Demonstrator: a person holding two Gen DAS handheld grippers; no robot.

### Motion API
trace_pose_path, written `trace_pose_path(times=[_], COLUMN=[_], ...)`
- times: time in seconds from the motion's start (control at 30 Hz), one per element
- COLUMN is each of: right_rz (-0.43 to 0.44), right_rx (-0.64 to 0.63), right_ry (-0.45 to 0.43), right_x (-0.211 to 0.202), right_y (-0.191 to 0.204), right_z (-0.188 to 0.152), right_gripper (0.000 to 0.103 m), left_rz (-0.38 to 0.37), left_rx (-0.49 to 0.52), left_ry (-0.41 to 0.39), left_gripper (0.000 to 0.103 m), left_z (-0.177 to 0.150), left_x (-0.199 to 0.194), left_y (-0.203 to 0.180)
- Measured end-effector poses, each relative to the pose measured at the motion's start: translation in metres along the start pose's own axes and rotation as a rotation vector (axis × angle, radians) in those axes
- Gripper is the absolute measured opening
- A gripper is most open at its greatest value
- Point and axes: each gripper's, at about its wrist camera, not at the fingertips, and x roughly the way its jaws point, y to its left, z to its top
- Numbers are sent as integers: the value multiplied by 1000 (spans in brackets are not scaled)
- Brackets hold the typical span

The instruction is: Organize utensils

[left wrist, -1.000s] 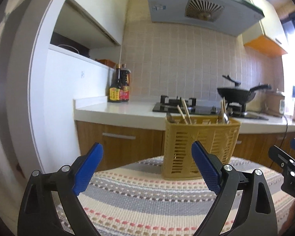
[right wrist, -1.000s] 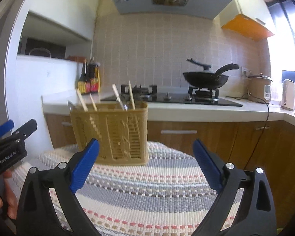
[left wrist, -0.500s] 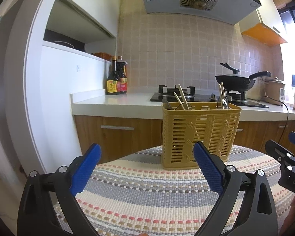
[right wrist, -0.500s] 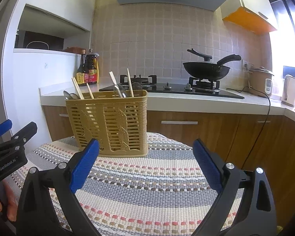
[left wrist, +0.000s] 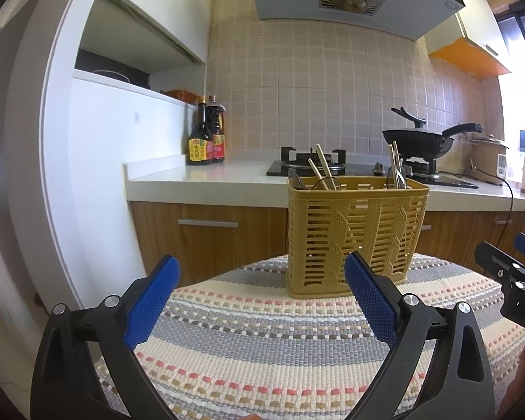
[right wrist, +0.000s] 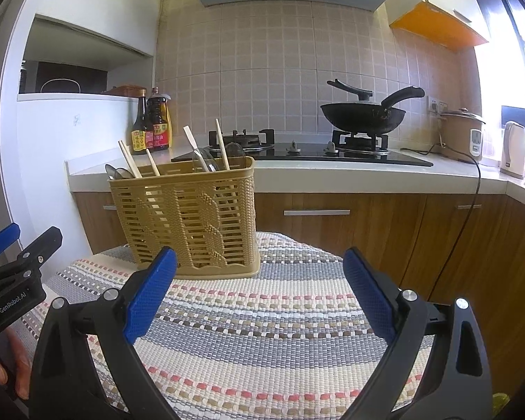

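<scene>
A yellow slotted utensil basket (left wrist: pixel 355 236) stands upright on the striped woven table mat (left wrist: pixel 262 343); it also shows in the right wrist view (right wrist: pixel 189 217). Chopsticks (right wrist: pixel 131 161) and spoon handles (right wrist: pixel 115 172) stick out of its top. My left gripper (left wrist: pixel 262 301) is open and empty, in front of the basket and a little left of it. My right gripper (right wrist: pixel 259 297) is open and empty, in front of the basket and to its right. Each gripper shows at the edge of the other's view.
Behind the table runs a white kitchen counter (left wrist: pixel 199 182) with wooden cabinets, two sauce bottles (left wrist: pixel 206 133), a gas hob with a black wok (right wrist: pixel 364 113), a rice cooker (right wrist: pixel 463 133) and a kettle (right wrist: pixel 512 148). A white wall unit stands at the left.
Both grippers have tilted or risen slightly, so the basket sits lower and more level in both views. Both stay open and empty.
</scene>
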Motion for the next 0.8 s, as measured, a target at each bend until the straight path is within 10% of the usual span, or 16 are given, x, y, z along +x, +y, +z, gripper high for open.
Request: trace_pose_path(times=[0.8], right_rz=[-1], right_rx=[-3], right_ry=[2], right_x=[-1], right_y=[0], right_z=[0], right_gripper=[92], left_rz=[-2], left_rx=[1], left_ry=[21], left_gripper=[94], left_z=[0], left_x=[2], left_y=[-1])
